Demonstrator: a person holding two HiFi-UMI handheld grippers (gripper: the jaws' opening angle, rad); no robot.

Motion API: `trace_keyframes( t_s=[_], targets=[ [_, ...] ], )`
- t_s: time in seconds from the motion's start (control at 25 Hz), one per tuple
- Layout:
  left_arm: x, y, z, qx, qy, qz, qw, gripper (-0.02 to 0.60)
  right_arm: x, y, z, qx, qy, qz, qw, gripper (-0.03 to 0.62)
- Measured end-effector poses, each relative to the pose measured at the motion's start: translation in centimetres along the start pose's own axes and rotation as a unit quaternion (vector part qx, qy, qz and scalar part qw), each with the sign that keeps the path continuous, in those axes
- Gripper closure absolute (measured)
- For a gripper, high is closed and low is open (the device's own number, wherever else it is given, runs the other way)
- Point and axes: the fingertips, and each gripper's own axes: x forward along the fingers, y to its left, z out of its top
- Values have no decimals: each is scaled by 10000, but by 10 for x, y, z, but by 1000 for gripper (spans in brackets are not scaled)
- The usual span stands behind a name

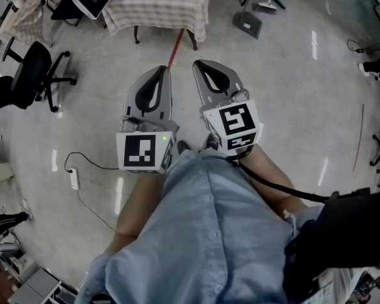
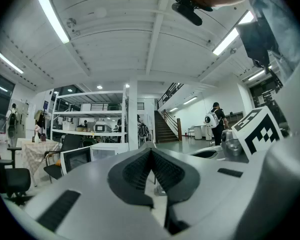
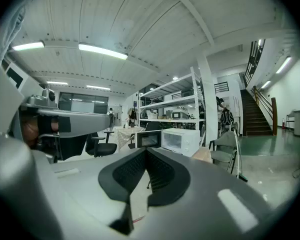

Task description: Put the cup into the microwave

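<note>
Left gripper (image 1: 159,73) and right gripper (image 1: 201,67) sit clenched on nothing, microwave (image 3: 182,140) well off, no cup in sight: arrive with those 2 closed and they may topple it.

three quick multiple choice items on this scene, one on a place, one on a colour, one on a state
1. Seen from the right claw, where is the white box-shaped microwave?
A ahead of its tips
B on the stairs
C on the ceiling
2. What colour is the person's buttoned shirt?
A red
B light blue
C black
3. How is the right claw?
A wide open
B shut on a cup
C shut, empty
Answers: 1 A, it shows beyond the tips; 2 B, plain in the head view; 3 C, jaws meet, nothing between.
</note>
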Motion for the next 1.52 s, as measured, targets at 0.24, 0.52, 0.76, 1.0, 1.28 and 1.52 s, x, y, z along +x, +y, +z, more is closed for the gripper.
trace_keyframes(
  t_s=[0.24,0.52,0.76,1.0,1.28,1.52],
  targets=[
    [2,-5,0,-24,13,28,10000,577,-3,-5,1,28,-30,-4,10000,592],
    [6,-14,-3,12,72,-14,10000,577,-10,-10,-1,110,-61,6,9999,592],
    [23,-30,-2,59,123,-109,9998,577,-13,-26,-1,261,-61,65,9996,592],
    [42,-52,4,112,122,-127,9998,577,-21,-51,-1,327,-77,139,9993,591],
    [50,-74,-9,228,453,-176,9986,577,-21,-67,-16,599,17,270,9978,592],
    [61,-63,-23,184,517,-88,9985,577,-6,-74,-31,597,116,308,9977,592]
  ],
)
